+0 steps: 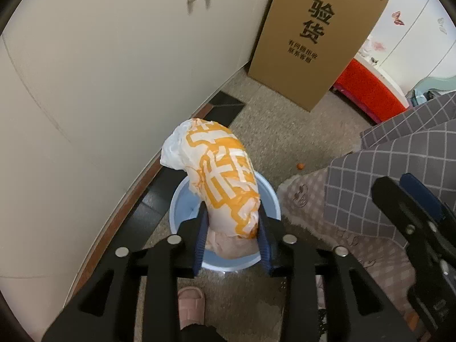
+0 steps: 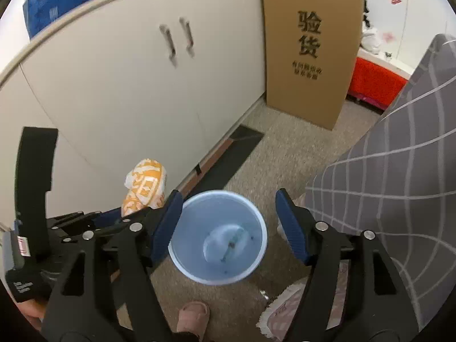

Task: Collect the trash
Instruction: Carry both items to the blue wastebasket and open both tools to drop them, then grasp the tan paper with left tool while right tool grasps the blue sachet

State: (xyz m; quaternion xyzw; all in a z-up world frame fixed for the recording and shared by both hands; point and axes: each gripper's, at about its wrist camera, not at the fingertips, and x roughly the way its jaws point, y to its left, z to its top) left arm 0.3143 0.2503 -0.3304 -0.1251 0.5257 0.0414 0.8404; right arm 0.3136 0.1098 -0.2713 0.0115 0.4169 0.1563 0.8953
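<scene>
Orange-and-white bag clamped in left claw over blue bin; right claw apart, empty. Risk: overhanging bag drops outside rim.

My two views are evenly lit and soft, without glare; the edges bend strongly, and cabinet handles look blurred.

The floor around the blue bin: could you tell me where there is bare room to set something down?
Bare carpet lies beyond the blue bin, between the cabinet, the cardboard box and the checked bedding. A smaller patch lies in front of the bin, beside the pink slipper. The bin's right is crowded by the pink rug.
</scene>
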